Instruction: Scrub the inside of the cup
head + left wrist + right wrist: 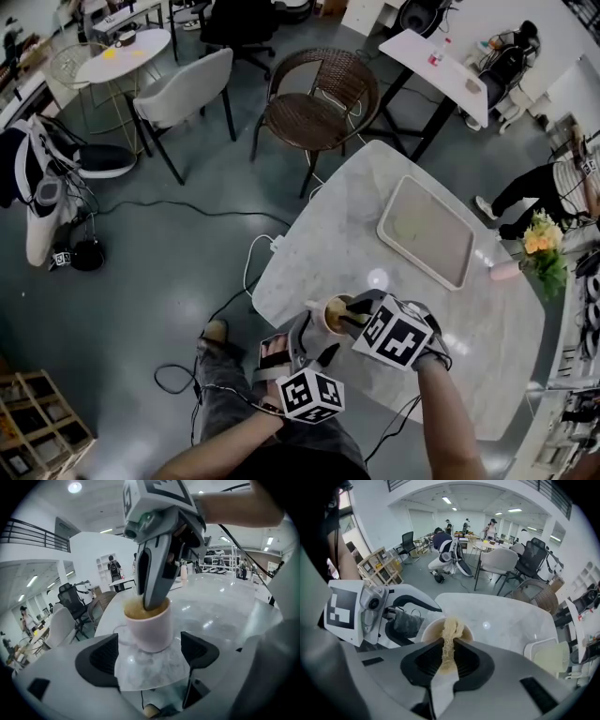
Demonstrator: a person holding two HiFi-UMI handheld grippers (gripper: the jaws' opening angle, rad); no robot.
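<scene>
Firmly, the right hand-held gripper (449,645) pinches a cloth (450,629) inside the cup (150,629) (left hand-held gripper (151,652) gapes nearby).

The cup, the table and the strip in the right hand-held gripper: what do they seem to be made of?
Cup: probably glazed ceramic; pale pink, thick wall, soft sheen. Table: marble or a marble-look top; white with grey veins, polished, reflecting lights. Strip, pinched in the right hand-held gripper: beige cloth or sponge, rough and matte; I cannot tell which.
</scene>
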